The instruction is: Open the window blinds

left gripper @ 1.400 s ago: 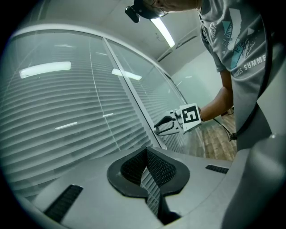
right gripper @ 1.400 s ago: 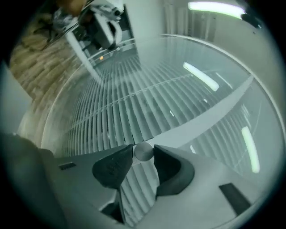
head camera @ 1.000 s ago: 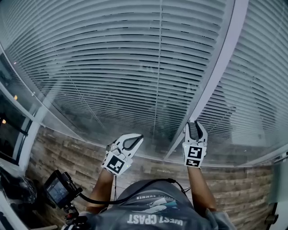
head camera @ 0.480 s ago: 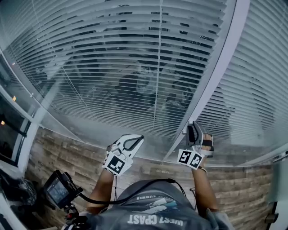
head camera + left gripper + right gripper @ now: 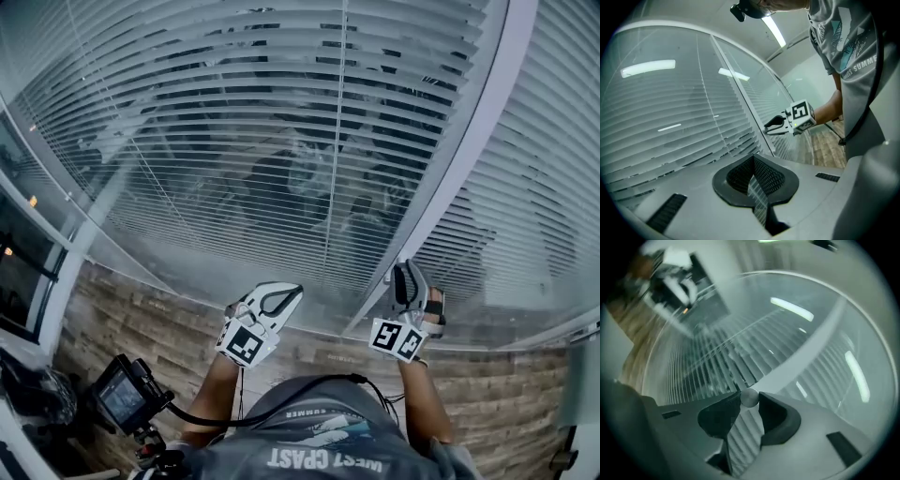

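The left claw (image 5: 291, 292) was closed on nothing, while the right claw (image 5: 406, 270) was clamped on a small round knob (image 5: 749, 397) at the window frame (image 5: 450, 169). Behind the glass, the blinds (image 5: 281, 141) showed slats partly tilted, with dark shapes visible between them. The task was judged about midway, with more tilting needed.

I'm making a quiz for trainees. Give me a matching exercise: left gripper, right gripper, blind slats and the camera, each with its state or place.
1 left gripper
2 right gripper
3 blind slats
4 camera

A low at the person's left
B shut on a small round knob
C tilted partly open
D shut, holding nothing

Pairs: 1-D, 2-B, 3-C, 4-A
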